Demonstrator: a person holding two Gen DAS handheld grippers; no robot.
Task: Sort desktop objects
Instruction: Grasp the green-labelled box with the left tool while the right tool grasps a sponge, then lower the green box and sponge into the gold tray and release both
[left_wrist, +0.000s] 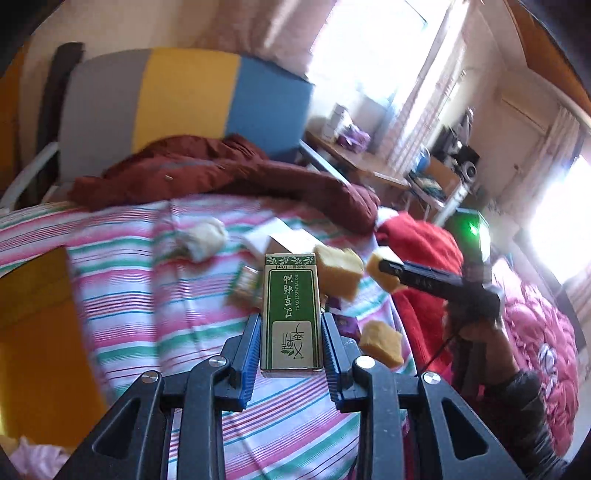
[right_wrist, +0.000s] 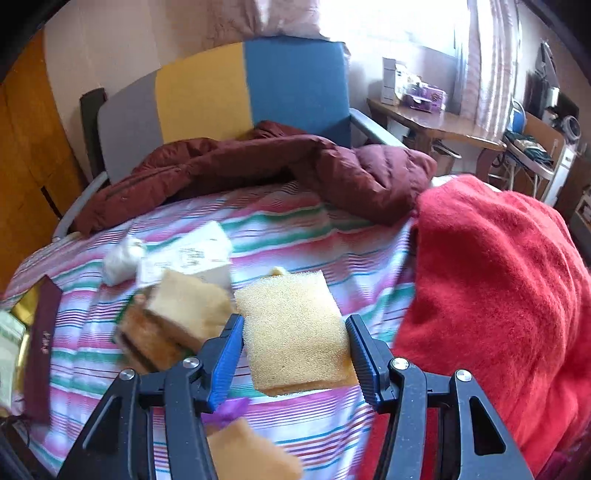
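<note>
Green-and-white essential-oil box sits at the centre of the left wrist view, clamped between the jaws of the left gripper, whose blue pads press on its two long sides near the lower end. It looks like thin printed card around a small bottle: light, fairly stiff along its length, yet easy to dent on the broad faces, and its glossy print could slip if the squeeze eases. Holding it by the narrow long edges, as now, seems the sound choice. Most of the box stands out beyond the pads, so a grip nearer its middle would likely steady it more.

Yellow sponge block fills the centre of the right wrist view, between the jaws of the right gripper. These stand moderately apart and touch its two sides, so I judge them closed on it. It is soft, airy and very light, will squash rather than break, and its coarse surface should grip well.

Both grippers point down at a slant over the striped bedsheet, where more sponge pieces lie. At the right of the left wrist view, a person's hand carries the right gripper, a sponge at its tip.
</note>
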